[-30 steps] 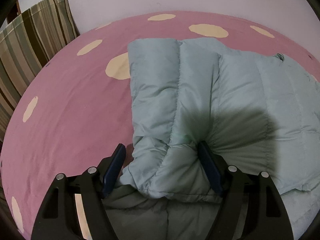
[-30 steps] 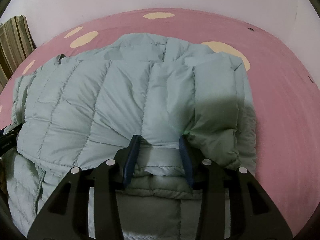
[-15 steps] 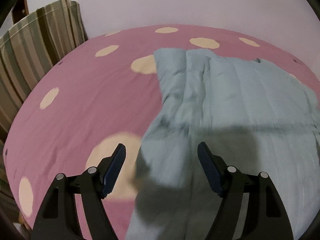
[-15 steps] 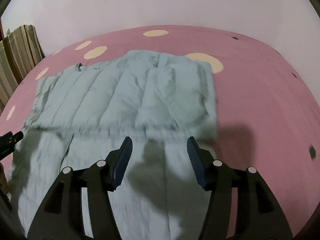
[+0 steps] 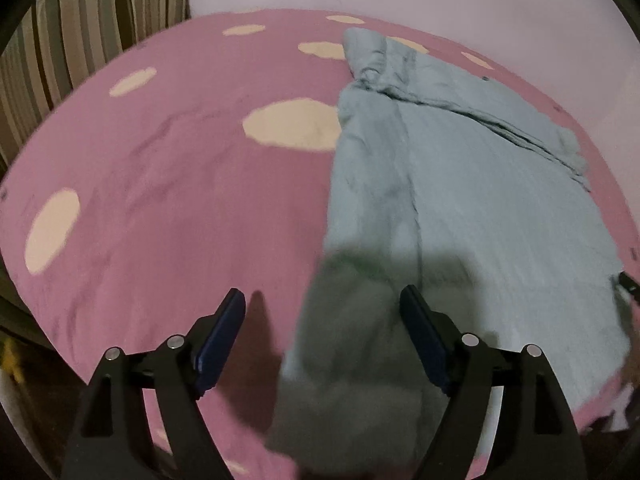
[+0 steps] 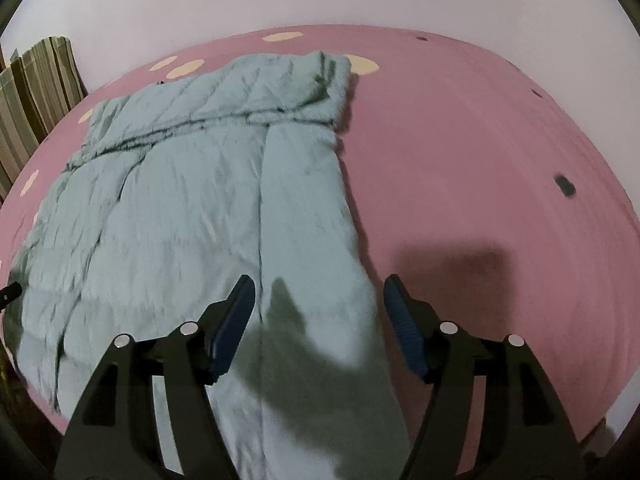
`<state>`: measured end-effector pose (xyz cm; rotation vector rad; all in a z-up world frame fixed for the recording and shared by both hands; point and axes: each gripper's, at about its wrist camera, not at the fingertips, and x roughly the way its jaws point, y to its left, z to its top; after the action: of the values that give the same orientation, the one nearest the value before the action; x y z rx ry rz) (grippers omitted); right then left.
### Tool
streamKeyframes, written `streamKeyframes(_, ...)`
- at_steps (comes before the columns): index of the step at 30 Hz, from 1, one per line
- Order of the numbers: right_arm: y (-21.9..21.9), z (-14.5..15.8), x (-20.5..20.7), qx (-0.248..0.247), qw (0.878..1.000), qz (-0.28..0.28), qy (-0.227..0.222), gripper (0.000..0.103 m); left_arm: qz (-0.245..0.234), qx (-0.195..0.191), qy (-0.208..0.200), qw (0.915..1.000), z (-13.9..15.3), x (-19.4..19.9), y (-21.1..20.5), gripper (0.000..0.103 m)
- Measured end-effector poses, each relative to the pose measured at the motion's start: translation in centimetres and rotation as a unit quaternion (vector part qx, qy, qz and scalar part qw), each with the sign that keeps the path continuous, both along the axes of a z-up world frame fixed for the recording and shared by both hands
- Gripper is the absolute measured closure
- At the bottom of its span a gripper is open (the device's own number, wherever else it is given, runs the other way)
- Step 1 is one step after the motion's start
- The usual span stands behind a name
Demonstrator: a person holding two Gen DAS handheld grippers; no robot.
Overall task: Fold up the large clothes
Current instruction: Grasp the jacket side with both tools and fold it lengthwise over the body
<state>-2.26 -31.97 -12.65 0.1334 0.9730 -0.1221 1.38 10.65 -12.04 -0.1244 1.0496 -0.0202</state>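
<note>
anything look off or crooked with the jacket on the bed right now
Mostly fine. The pale green padded jacket lies flat on the pink spotted bedspread. The folded-over flap at its far end sits slightly askew, its edge slanting and bunched toward one corner. Nothing looks torn or spilled. Both frames are a little blurred, so fine detail is uncertain.

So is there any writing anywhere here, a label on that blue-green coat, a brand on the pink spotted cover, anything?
None can be read.
Puffy coat: no label or print showing.
Pink spotted cover: only cream spots and small dark marks, too blurred to tell if they are signs.
Striped cushion: stripes only.
</note>
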Motion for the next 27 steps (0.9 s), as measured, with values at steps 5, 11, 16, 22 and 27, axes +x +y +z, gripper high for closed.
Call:
streamKeyframes(5, 0.1, -0.7, -2.8, 0.01, 1.0, -0.001, 0.009, 0.036, -0.027, -0.007, 0.0, 0.9996, -0.2, -1.9, -0.9, 0.024)
streamKeyframes(11, 0.6, -1.6, -4.8, 0.023, 1.0, 0.0, 0.018, 0.037, -0.038, -0.011, 0.004, 0.9992, -0.9, -3.7, -1.6, 0.039)
streamKeyframes(16, 0.9, -1.7, -5.7, 0.041, 0.999, 0.009, 0.016, 0.069, -0.056, -0.012, -0.011, 0.9983, -0.5, -4.2, -2.2, 0.065)
streamKeyframes(22, 1.9, -0.5, -6.1, 0.055, 0.998, 0.03, 0.006, 0.095, -0.067, -0.019, -0.024, 0.9973, 0.1, -4.5, -2.6, 0.093)
streamKeyframes(27, 1.7, 1.5, -6.0, 0.059, 0.998, 0.024, -0.026, 0.097, -0.053, -0.023, -0.048, 0.9972, 2.0, -4.0, -2.1, 0.096)
